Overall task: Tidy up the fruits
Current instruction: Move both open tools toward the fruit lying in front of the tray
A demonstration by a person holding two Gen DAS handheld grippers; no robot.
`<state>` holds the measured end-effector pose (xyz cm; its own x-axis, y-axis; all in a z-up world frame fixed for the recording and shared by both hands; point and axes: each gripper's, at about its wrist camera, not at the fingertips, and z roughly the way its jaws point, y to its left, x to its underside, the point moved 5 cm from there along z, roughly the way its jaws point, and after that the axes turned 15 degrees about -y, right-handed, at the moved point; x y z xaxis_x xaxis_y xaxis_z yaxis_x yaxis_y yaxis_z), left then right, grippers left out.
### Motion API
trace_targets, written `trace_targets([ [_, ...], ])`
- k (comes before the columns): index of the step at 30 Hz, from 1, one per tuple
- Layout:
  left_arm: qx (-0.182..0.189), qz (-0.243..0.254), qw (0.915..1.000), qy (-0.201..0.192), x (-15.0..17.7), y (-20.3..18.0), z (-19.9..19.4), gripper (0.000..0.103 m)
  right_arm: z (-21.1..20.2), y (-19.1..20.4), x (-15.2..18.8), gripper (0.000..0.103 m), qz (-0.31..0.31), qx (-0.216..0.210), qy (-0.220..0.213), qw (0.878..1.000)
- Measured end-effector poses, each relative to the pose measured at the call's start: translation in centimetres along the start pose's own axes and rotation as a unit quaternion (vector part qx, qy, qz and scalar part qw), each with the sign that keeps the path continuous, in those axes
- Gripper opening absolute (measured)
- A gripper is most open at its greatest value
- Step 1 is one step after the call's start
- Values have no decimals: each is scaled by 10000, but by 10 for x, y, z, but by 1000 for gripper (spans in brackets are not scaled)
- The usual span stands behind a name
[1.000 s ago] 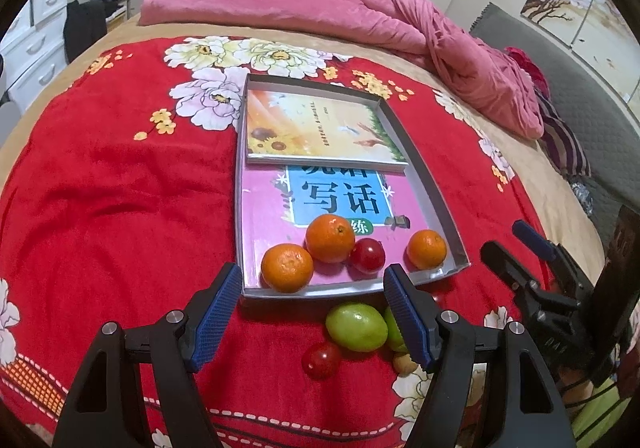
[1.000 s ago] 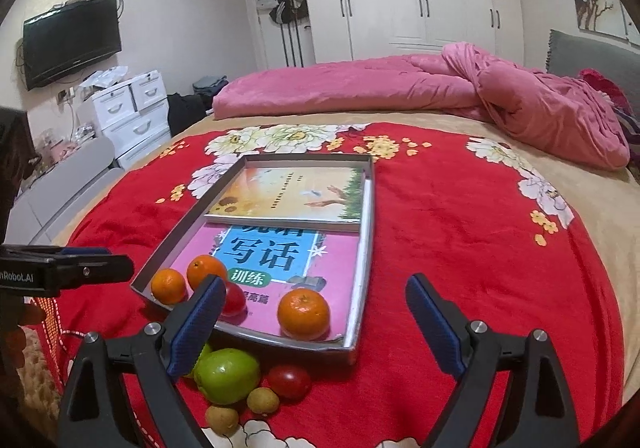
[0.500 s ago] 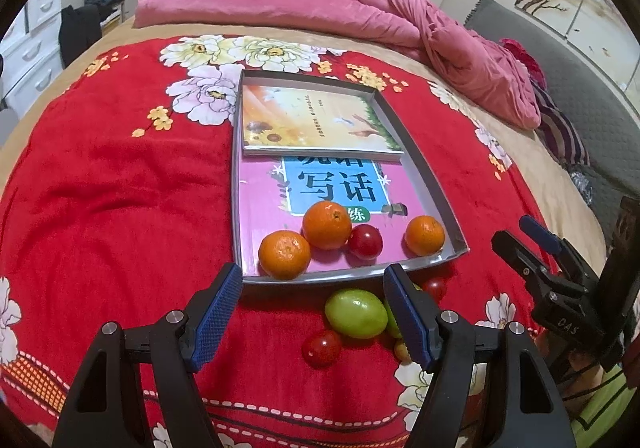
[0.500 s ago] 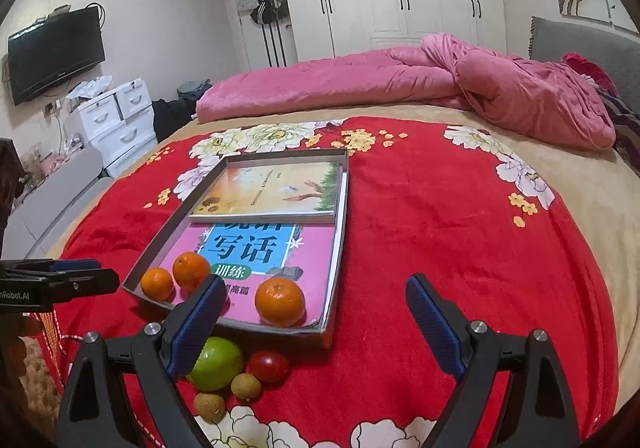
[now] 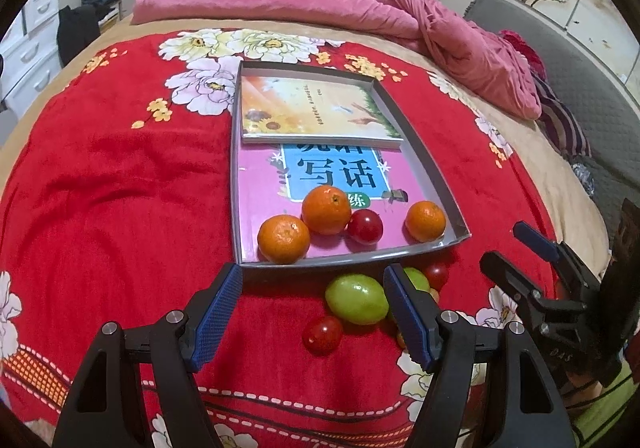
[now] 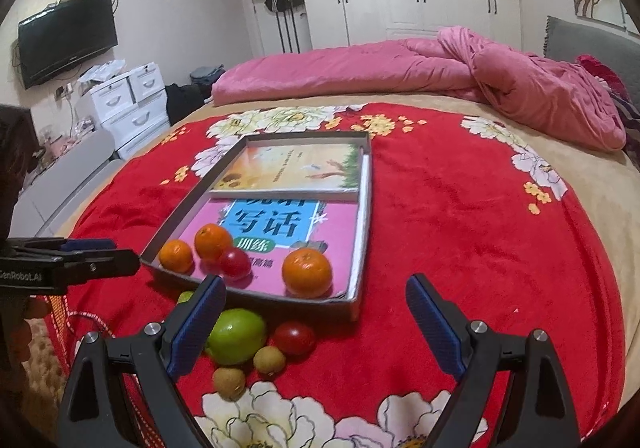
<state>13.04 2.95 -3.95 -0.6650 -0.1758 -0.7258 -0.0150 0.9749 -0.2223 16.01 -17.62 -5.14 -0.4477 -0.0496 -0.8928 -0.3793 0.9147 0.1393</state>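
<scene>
Presently both tools hang over the near edge of the red blanket (image 5: pixel 120 188) with nothing held: the left gripper (image 5: pixel 312 312) has its fingers apart and empty, and the right gripper (image 6: pixel 316 320) stands wider still, also empty. Fruit is split between two places. Inside the grey tray (image 5: pixel 424 152), on the pink book (image 5: pixel 260 184) at its near end, sit three oranges, the largest (image 5: pixel 326 209) touching a red tomato (image 5: pixel 365 226). Outside, just beside the tray's near wall, lie a green fruit (image 6: pixel 237 336), a second tomato (image 6: pixel 294 338) and two small brown fruits (image 6: pixel 269 360) close together; a further green fruit and another tomato are partly hidden behind the left gripper's finger. Several risks follow, in my judgement. Round fruit on soft, uneven bedding would likely roll if nudged, and the loose pieces lie so close together that closing on one may push its neighbours off towards the bed edge. Tomatoes look soft-skinned, so a hard squeeze could split one and stain the bedding. The small brown fruits are narrow against the wide finger gap and could slip out. Anything dropped onto the glossy book cover may roll and knock the fruit already there. Both grippers work the same patch, so they could collide, and the tray, resting on soft bedding, might tip if its near wall is pressed.
</scene>
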Motion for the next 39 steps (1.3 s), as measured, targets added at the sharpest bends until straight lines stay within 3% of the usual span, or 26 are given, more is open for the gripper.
trace_targets([
  [39, -185, 363, 9981, 455, 38, 2, 7, 75, -1, 51, 57, 91, -108, -479, 919, 9946],
])
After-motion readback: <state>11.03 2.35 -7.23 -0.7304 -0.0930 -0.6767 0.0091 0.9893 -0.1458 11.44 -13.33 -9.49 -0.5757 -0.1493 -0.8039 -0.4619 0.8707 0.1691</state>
